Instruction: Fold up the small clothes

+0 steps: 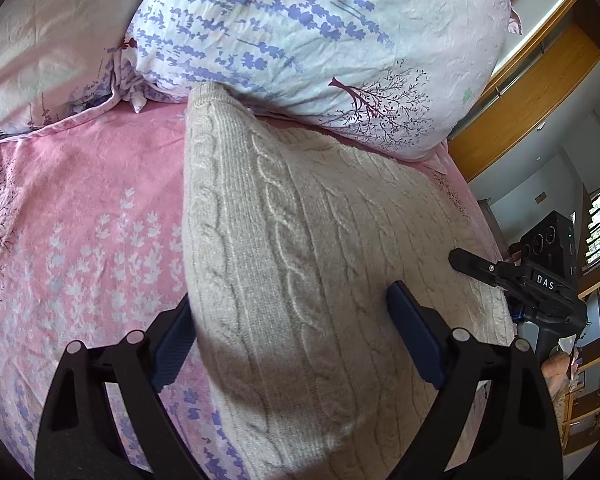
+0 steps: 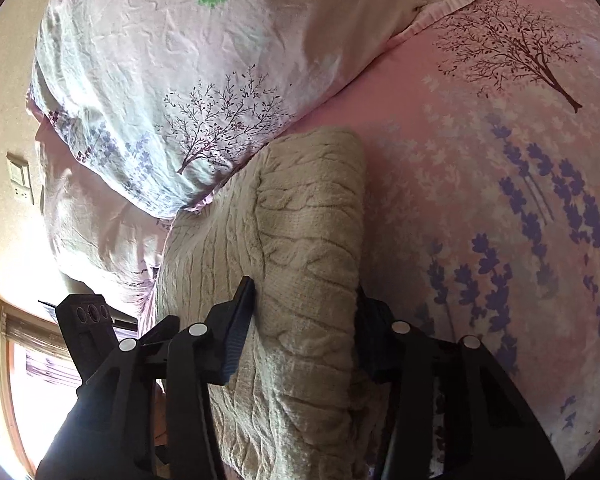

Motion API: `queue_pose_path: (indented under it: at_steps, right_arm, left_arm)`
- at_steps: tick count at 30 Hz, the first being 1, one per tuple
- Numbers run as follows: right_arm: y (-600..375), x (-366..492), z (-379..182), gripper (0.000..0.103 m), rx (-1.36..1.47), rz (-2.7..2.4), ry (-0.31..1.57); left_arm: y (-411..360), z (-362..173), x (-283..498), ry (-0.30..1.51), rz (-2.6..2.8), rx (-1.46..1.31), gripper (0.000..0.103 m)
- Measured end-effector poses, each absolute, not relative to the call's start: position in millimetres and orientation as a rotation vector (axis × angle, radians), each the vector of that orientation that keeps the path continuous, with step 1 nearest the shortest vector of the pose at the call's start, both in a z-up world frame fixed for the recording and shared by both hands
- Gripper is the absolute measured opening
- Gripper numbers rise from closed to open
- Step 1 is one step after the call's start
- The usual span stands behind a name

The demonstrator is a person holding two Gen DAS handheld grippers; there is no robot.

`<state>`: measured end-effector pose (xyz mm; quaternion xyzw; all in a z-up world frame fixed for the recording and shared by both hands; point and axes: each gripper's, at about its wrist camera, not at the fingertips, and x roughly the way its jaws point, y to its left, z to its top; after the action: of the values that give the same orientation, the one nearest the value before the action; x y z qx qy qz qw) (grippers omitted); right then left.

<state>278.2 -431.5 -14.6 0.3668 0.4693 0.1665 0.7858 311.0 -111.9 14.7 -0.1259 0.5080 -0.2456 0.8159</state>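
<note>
Left wrist view: left gripper (image 1: 292, 332) sits nearest the lens, jaws spread wide, straddling the near part of the cream cable-knit sweater (image 1: 300, 240); the blue pads (image 1: 414, 336) stand at either side of the knit and no pinch of the fabric shows, so it reads as released, not gripping. The sweater lies folded on the pink floral bedsheet (image 1: 80, 220), long axis running away from the lens, its far end touching the base of the white pillow with purple flowers (image 1: 300, 32). Right of the sweater, at its edge, the right gripper (image 1: 480, 270) enters, marked DAS; its jaws are not readable from here. Left of the big pillow, a second pale pillow (image 1: 40, 52) lies on the sheet. Beyond the sweater's right side, wooden furniture (image 1: 532, 100) and a window. Right wrist view: right gripper (image 2: 304, 320) has both fingers (image 2: 240, 328) pressed against the sides of a thick fold of the sweater (image 2: 300, 240), knit bulging between them, so it is clamped on the sweater. Past the fold, the sweater's far end meets the pillow (image 2: 160, 80); the bedsheet (image 2: 500, 200) spreads right of the sweater.
</note>
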Motion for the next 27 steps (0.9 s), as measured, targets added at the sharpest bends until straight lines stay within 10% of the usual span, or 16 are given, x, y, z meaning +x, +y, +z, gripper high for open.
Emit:
queue_pose_path:
  at_steps: [10, 27]
  right_arm:
    - [-410, 261, 11, 0.029, 0.728, 0.375, 0.906]
    - [-248, 274, 5, 0.028, 0.452, 0.492, 0.9]
  left_arm:
    - [-96, 29, 299, 1.028, -0.56, -0.337, 0.04]
    - [85, 24, 274, 1.044, -0.37, -0.455, 0.047]
